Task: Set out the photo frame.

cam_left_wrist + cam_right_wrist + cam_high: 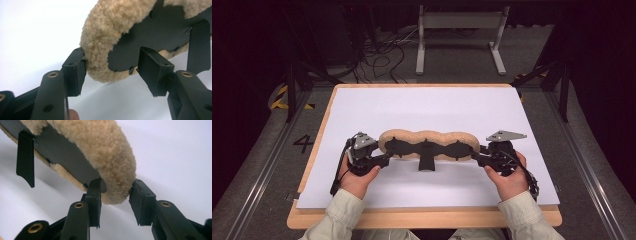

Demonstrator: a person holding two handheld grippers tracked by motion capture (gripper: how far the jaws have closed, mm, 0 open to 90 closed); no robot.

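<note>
- Fleece pad (428, 142): spans between both grippers, above the white sheet (427, 107).
- Left gripper (111, 72): jaws apart; one touches the fleece end.
- Right gripper (115, 195): apparently clamped on the opposite end.

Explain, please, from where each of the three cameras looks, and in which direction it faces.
High view: sits above the person's side, faces forward and down on the white table; forearms, left gripper and right gripper at the ends of the fleece pad.
Left gripper view: rides on the left gripper, looks along its jaws at the pad's end.
Right gripper view: rides on the right gripper, faces the other end.
All three views share the pad and the table.
</note>
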